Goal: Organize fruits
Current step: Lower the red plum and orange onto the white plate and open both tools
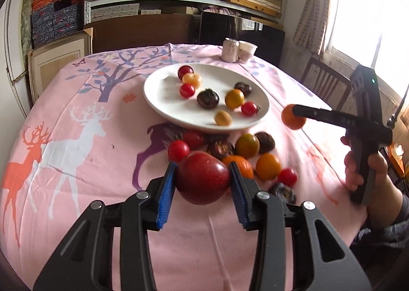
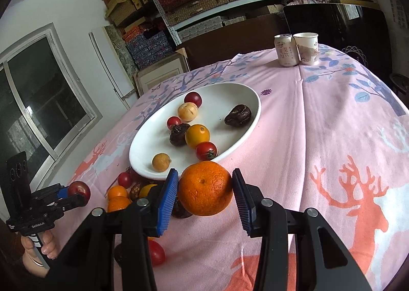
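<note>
My left gripper (image 1: 203, 179) is shut on a dark red plum (image 1: 202, 181), held above the pink tablecloth near a heap of loose fruits (image 1: 245, 147). My right gripper (image 2: 205, 188) is shut on an orange mandarin (image 2: 205, 188), held just in front of the white plate (image 2: 245, 94). The white plate (image 1: 158, 86) holds several small fruits: red cherry tomatoes, yellow ones and dark ones. The right gripper with its mandarin (image 1: 293, 117) shows at the right of the left wrist view; the left gripper with its plum (image 2: 79, 190) shows at the left of the right wrist view.
A drink can (image 1: 230, 50) and a paper cup (image 1: 246, 51) stand at the table's far edge. A wooden chair (image 1: 324, 84) stands at the right by the window. Shelves with stacked boxes are behind the table. Loose fruits lie between the plate and the grippers.
</note>
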Motion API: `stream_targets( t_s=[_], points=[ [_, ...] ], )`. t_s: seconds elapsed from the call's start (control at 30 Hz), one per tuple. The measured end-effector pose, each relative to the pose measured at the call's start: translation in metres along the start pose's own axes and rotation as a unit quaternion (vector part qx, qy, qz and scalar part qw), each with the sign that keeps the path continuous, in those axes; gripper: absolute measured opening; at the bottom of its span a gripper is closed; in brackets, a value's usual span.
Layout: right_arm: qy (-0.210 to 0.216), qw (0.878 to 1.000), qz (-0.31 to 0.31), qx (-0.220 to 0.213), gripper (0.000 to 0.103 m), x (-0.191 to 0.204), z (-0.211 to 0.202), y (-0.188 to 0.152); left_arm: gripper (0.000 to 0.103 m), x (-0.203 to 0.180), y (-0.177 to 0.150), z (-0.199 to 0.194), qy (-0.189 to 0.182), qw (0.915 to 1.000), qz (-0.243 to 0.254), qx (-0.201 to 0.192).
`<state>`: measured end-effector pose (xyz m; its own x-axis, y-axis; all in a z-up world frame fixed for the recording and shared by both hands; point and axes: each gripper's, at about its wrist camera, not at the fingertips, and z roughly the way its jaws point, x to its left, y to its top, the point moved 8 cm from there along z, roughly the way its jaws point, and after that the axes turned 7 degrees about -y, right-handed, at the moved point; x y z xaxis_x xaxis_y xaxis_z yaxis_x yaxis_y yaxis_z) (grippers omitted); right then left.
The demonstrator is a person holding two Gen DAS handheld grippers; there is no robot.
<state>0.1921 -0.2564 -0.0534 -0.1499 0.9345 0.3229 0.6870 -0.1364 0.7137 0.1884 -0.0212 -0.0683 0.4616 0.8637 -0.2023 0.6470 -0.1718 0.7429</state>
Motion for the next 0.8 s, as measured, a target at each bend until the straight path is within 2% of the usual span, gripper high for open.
stream_targets(
  t_s=[0.17, 0.27, 0.37, 0.47, 0.5, 0.53, 0.6, 0.63, 0.8],
  points=[
    [0.007, 1.0, 0.006, 0.008, 0.044, 0.016, 0.007, 0.038, 0.04, 0.009, 0.051, 0.025, -0.005, 0.9999, -0.004, -0.009],
    [-0.011, 1.0, -0.01, -0.005, 0.044, 0.029, 0.017, 0.071, 0.04, 0.018, 0.079, 0.055, 0.002, 0.9999, -0.013, -0.002],
    [-0.025, 1.0, -0.003, 0.004, 0.044, 0.031, 0.039, 0.095, 0.04, 0.03, 0.095, 0.086, 0.014, 0.9994, -0.03, 0.014],
    [-0.038, 0.999, -0.005, 0.021, 0.046, 0.033, 0.064, 0.103, 0.041, 0.035, 0.098, 0.11, 0.013, 0.9985, -0.039, 0.037],
    [-0.045, 0.999, -0.008, 0.027, 0.046, 0.033, 0.07, 0.103, 0.047, 0.036, 0.098, 0.114, 0.015, 0.9981, -0.04, 0.044],
    [-0.052, 0.998, -0.01, 0.028, 0.049, 0.033, 0.073, 0.104, 0.058, 0.037, 0.097, 0.114, 0.018, 0.998, -0.042, 0.042],
    [-0.067, 0.998, -0.017, 0.013, 0.058, 0.034, 0.07, 0.104, 0.072, 0.036, 0.099, 0.104, 0.021, 0.9987, -0.041, 0.023],
    [-0.069, 0.997, -0.023, 0.006, 0.059, 0.036, 0.065, 0.103, 0.075, 0.035, 0.099, 0.096, 0.02, 0.999, -0.038, 0.012],
    [-0.075, 0.996, -0.057, 0.005, 0.059, 0.046, 0.032, 0.074, 0.076, 0.025, 0.077, 0.056, 0.006, 0.9998, -0.021, -0.002]
  ],
)
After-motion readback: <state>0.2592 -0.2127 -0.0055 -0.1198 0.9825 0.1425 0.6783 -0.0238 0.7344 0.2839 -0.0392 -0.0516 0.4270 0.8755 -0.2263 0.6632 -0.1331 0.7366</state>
